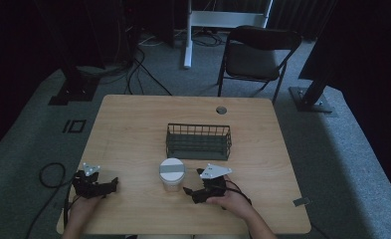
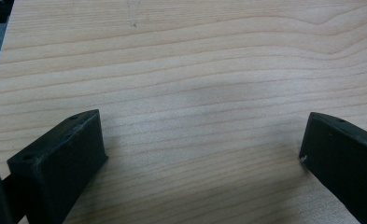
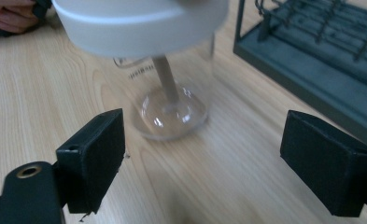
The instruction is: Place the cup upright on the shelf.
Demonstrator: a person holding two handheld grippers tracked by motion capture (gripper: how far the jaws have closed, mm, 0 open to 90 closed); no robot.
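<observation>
Table (image 1: 133, 129): light wood, seen from above, grey carpet all round.
Jar (image 1: 172, 175): clear, with a white lid, upright on the table near the front edge, between the two grippers. Seen close up (image 3: 172, 79) from the right gripper, with a thin stick going down inside to the bottom.
Basket (image 1: 198, 141): dark wire, on the table just behind the jar, a bit to the right. One corner (image 3: 312, 60) seen from the right gripper, beside the jar.
Left gripper (image 1: 114, 183): low at the front left of the table, held in the left hand (image 1: 83, 206). Jaws wide apart (image 2: 202, 154), nothing between them but bare wood. Well apart from the jar.
Right gripper (image 1: 187, 190): low at the front, just right of the jar, held in the right hand (image 1: 233, 201). Jaws wide apart (image 3: 202, 154), holding nothing. Points at the jar, near it but not touching.
Plates: a grey three-cornered one on top of each gripper.
Chair (image 1: 257, 52): dark, folding, on the carpet past the far side of the table.
Cables (image 1: 48, 174): black, on the floor at the left.
</observation>
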